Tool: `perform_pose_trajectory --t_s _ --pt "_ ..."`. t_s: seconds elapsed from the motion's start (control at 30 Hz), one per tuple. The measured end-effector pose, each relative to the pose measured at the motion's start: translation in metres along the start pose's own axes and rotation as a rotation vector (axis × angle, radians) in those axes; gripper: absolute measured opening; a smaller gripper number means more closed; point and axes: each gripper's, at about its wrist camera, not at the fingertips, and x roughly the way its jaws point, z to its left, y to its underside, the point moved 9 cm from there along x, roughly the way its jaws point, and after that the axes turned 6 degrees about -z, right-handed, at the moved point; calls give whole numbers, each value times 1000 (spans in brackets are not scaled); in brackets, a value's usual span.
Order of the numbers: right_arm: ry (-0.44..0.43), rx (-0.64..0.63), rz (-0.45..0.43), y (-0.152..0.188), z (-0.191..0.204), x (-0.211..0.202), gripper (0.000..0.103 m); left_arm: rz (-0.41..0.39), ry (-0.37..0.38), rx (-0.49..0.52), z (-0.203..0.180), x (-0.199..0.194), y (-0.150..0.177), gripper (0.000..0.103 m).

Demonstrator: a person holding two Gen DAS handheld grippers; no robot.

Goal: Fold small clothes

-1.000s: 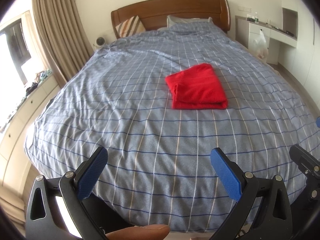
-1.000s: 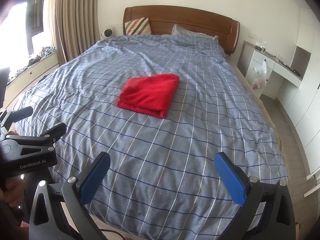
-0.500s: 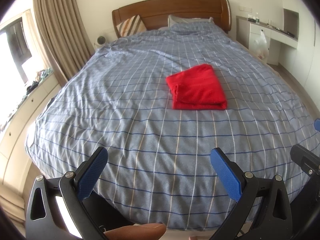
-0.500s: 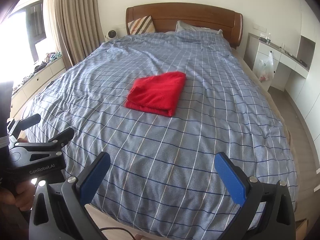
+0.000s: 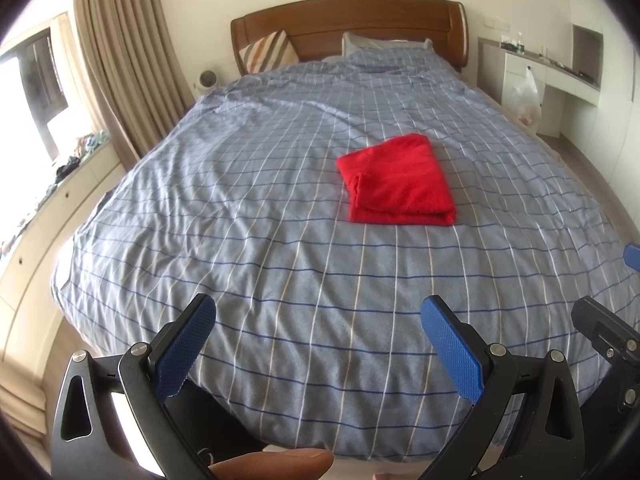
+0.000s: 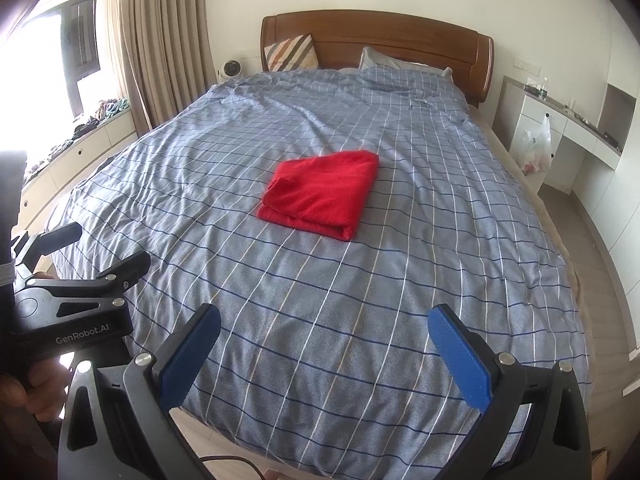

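Observation:
A red cloth (image 5: 398,184) lies folded into a flat rectangle in the middle of the bed's blue checked cover (image 5: 280,240); it also shows in the right wrist view (image 6: 320,192). My left gripper (image 5: 318,316) is open and empty, well back from the cloth, above the foot of the bed. My right gripper (image 6: 324,324) is open and empty, also near the foot of the bed. The left gripper's body (image 6: 68,308) shows at the left of the right wrist view.
A wooden headboard (image 5: 348,20) and pillows (image 5: 268,50) stand at the far end. Curtains (image 5: 120,60) and a low cabinet (image 5: 48,208) run along the left. A white desk (image 6: 560,128) with a plastic bag (image 6: 536,148) stands at the right.
Both grippers have drawn back from the bed a little, so more of the foot edge and floor shows. The red cloth has not moved. Both stay open.

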Motion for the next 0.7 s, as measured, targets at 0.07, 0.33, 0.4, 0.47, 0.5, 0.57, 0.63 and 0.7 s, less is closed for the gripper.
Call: perform_pose_trajectory --t_s 0.07,0.33,0.4,0.47,0.5,0.57,0.63,0.7 --pt "-8 11 3 1 -1 1 102 0 0 1 0 0 0 103" --pt "9 0 -1 0 -2 1 102 0 4 1 -1 0 -3 103" --pt "14 0 -1 0 -2 1 102 1 8 1 -1 0 -3 103" --pt "20 -2 3 0 -3 2 102 2 15 3 -2 0 -2 103" --pt "25 -5 5 1 -3 3 102 4 17 3 -3 1 -2 103" --pt "34 -9 7 2 -3 4 102 11 22 6 -4 3 1 103" --pt "35 -3 11 4 -4 4 102 18 28 9 -5 6 2 103" --pt "37 -1 13 5 -5 4 102 23 31 15 -7 7 2 103"
